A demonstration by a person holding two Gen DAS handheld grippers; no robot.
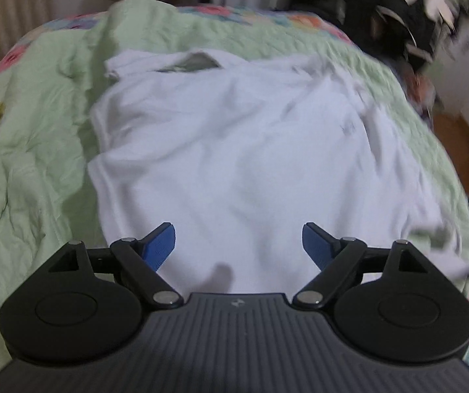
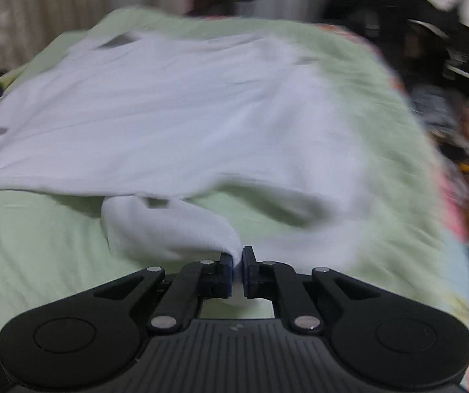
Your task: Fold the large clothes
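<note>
Left gripper (image 1: 238,245) is hovering over the white garment (image 1: 234,150), jaws spread wide, nothing between them. Garment is lying spread on the green quilt (image 1: 37,163). Right gripper (image 2: 237,270) is pinching a garment corner (image 2: 208,229), jaws clamped.

A bed is seen, covered by a pale green quilt (image 1: 47,104) whose surface is stitched and rumpled. A floral patchwork border (image 1: 254,13) is shown along its far edge and at the right side. A white garment (image 1: 234,137) is spread directly on the quilt, near its middle, with creases across it. In the right wrist view one corner of the garment is lifted off the quilt; the rest is blurred.
</note>
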